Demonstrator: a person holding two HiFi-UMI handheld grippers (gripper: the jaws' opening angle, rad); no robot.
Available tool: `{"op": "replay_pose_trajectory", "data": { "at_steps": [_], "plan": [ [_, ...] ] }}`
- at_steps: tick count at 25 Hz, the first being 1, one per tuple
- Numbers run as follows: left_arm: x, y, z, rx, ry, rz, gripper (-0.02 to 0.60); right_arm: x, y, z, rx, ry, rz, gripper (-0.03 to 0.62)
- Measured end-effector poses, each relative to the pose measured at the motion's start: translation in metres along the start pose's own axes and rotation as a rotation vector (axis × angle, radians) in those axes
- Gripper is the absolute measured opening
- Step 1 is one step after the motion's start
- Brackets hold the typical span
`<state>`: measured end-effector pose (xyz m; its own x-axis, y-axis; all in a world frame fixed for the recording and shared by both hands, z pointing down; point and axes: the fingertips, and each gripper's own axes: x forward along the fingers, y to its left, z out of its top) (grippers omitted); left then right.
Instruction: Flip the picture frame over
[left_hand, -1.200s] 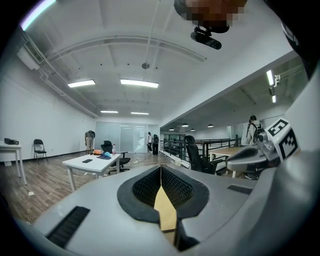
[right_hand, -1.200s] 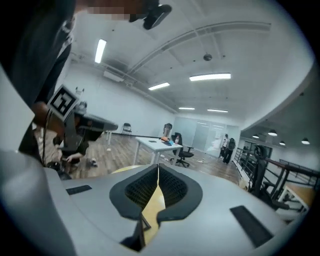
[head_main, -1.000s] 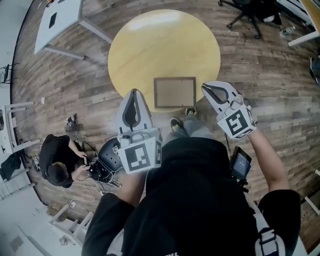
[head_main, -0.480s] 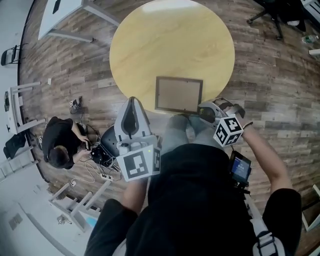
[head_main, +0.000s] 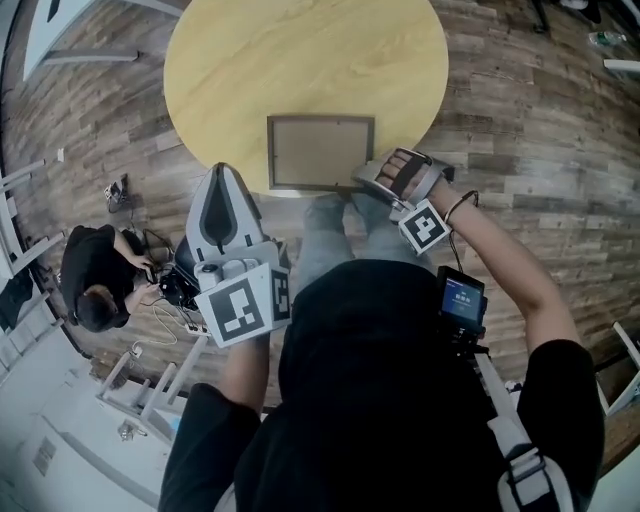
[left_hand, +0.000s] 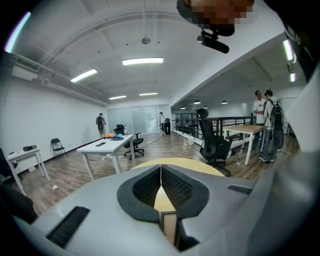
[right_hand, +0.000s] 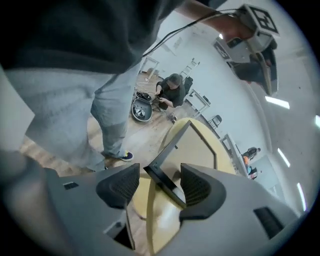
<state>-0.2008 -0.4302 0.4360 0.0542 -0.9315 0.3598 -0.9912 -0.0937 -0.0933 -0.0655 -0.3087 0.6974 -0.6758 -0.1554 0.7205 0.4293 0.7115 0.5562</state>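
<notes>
The picture frame (head_main: 320, 152) lies flat near the closest edge of the round yellow table (head_main: 250, 60); its dark rim encloses a tan panel. My right gripper (head_main: 368, 181) is rolled on its side at the frame's near right corner. In the right gripper view its jaws are opening, and that corner of the frame (right_hand: 165, 177) stands between the pads (right_hand: 197, 187) without being pressed. My left gripper (head_main: 222, 172) hovers at the table's edge to the left of the frame. The left gripper (left_hand: 161, 172) is shut with nothing in it, and the table (left_hand: 175, 164) shows beyond it.
A person (head_main: 95, 290) crouches on the wooden floor at the left beside cables and gear (head_main: 170, 285). My own legs and shoes (head_main: 330, 215) are close to the table's near edge. Farther off are a white table (left_hand: 107, 145), an office chair (left_hand: 215, 142) and standing people (left_hand: 265, 125).
Both grippers came down towards the table. The right one rolled over, opened from shut and reached the frame's near right corner. The left one stayed shut.
</notes>
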Motion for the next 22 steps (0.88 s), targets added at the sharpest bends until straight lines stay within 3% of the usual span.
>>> {"op": "replay_pose_trajectory", "data": {
  "at_steps": [5,11,16,22],
  "plan": [
    [0.002,0.002,0.001,0.009,-0.016,0.008,0.025,0.013,-0.013,-0.001,-0.024,0.046,-0.097,0.235],
    [-0.001,0.006,-0.001,0.01,-0.011,0.012,0.023,0.001,-0.013,0.007,-0.035,0.026,-0.088,0.193],
    [0.0,0.004,-0.001,0.015,-0.009,0.007,0.023,-0.02,-0.036,0.018,0.08,-0.053,-0.099,0.157],
    [-0.001,0.0,0.01,0.024,-0.032,0.003,0.025,-0.054,-0.096,0.039,0.328,-0.195,-0.139,0.104]
  ]
}}
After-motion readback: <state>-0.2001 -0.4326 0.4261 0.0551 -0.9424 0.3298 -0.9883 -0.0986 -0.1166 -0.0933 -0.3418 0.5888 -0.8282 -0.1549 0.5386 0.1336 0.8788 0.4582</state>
